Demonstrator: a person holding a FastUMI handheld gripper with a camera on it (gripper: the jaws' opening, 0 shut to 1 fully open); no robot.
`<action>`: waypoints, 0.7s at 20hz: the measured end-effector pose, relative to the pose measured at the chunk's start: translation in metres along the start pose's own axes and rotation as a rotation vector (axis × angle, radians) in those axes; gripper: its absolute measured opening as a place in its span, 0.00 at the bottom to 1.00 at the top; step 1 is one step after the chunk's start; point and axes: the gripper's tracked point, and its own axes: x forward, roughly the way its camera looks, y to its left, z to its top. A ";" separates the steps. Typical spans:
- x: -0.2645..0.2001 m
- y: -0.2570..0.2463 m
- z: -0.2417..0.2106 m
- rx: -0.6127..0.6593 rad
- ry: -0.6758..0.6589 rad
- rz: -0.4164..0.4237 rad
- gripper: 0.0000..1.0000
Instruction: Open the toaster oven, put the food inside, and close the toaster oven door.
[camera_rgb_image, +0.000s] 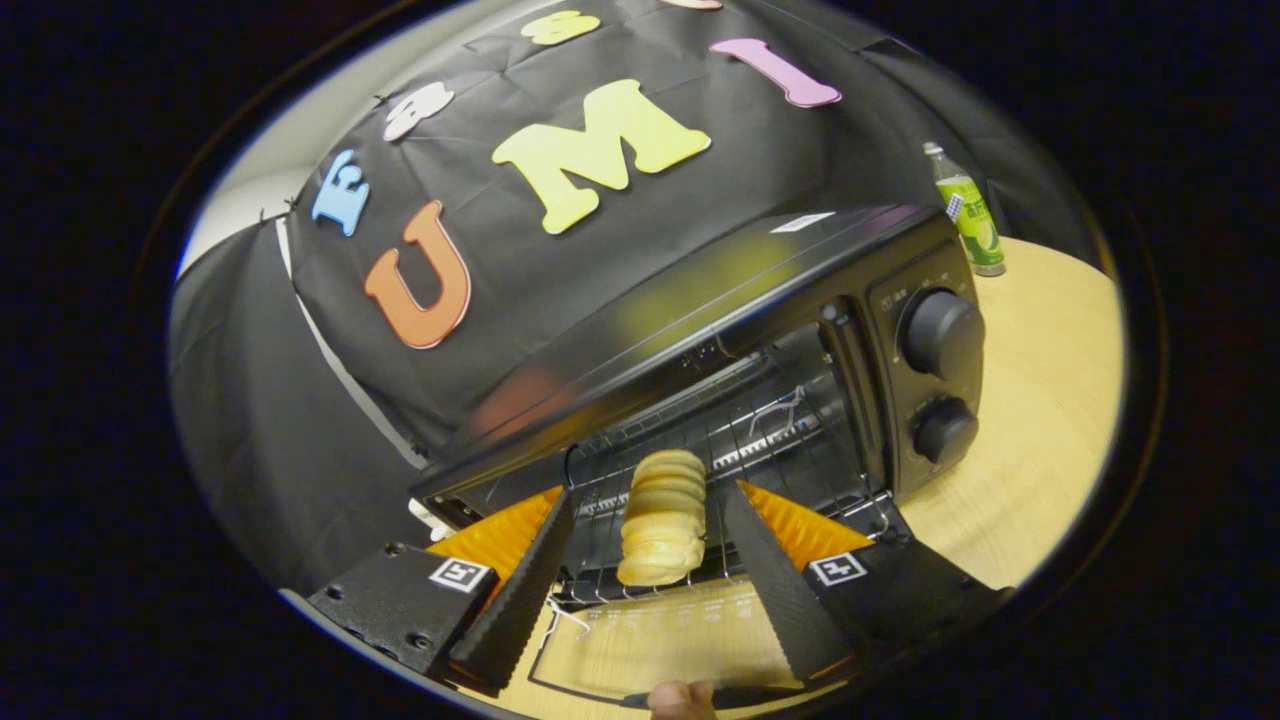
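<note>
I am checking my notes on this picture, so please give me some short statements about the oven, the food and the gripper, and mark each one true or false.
1. The toaster oven door is open. True.
2. The food lies on the wire rack inside the oven. True.
3. The gripper is shut on the food. False: its fingers stand apart, one on each side of the food, not touching it.
4. The green bottle stands on top of the oven. False: it stands on the table beyond it.
</note>
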 end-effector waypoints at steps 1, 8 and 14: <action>-0.005 0.000 -0.001 -0.011 0.005 -0.007 1.00; -0.047 -0.004 -0.013 -0.195 0.037 -0.067 1.00; -0.077 -0.007 -0.037 -0.320 0.084 -0.119 1.00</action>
